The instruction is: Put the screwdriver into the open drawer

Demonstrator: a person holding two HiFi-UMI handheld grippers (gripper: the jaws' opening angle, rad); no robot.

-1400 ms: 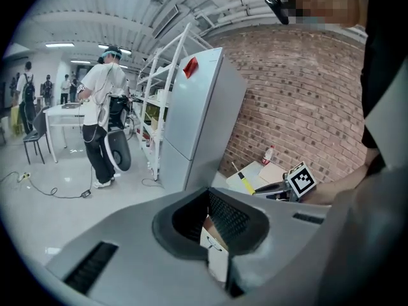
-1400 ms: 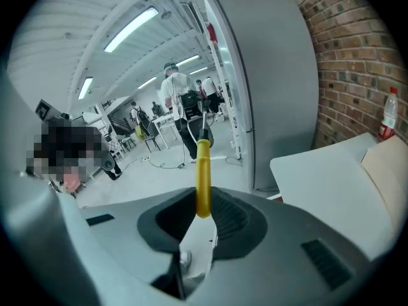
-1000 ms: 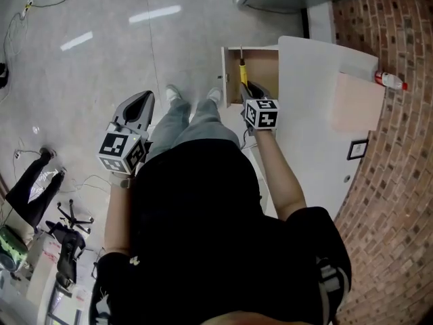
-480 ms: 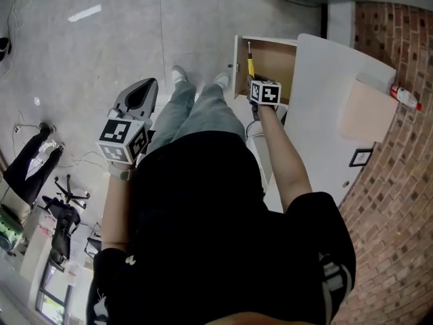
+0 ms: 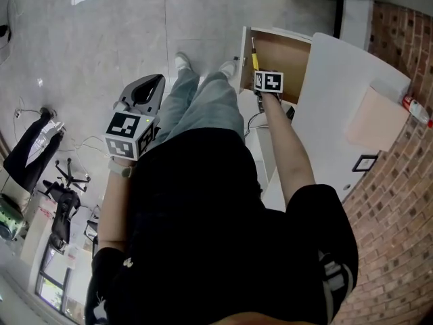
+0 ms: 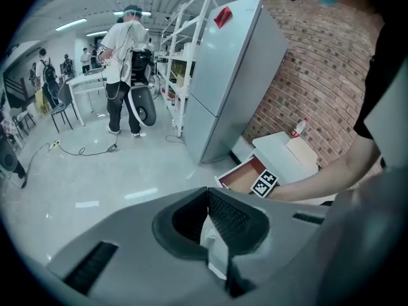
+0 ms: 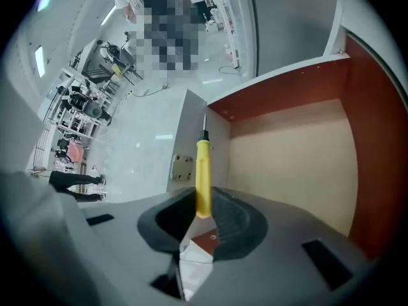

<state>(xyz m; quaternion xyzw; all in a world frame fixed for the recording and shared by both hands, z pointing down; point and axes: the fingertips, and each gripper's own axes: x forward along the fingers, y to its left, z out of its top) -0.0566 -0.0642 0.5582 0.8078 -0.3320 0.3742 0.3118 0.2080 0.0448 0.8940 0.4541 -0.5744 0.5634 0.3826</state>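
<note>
My right gripper [image 5: 260,90] [image 7: 203,199] is shut on the yellow handle of the screwdriver [image 5: 254,61] [image 7: 203,176]. It points steeply down, and the metal tip of the screwdriver sticks out ahead. The tool hangs over the left front corner of the open drawer [image 5: 287,54] [image 7: 293,152], whose wooden floor is bare. From the left gripper view the drawer [image 6: 244,174] shows small and far off. My left gripper [image 5: 154,83] [image 6: 207,193] hangs over the floor beside the person's legs, shut, with nothing in it.
The white cabinet top [image 5: 335,93] above the drawer carries a beige sheet [image 5: 375,117], a small black frame [image 5: 364,162] and a red-capped bottle [image 5: 416,108]. A brick wall [image 5: 399,202] runs at the right. A tall fridge [image 6: 233,75] and standing people [image 6: 124,69] are farther off.
My right gripper has sunk toward the open drawer with the screwdriver still in it. The left gripper has dropped a little and stays shut.
</note>
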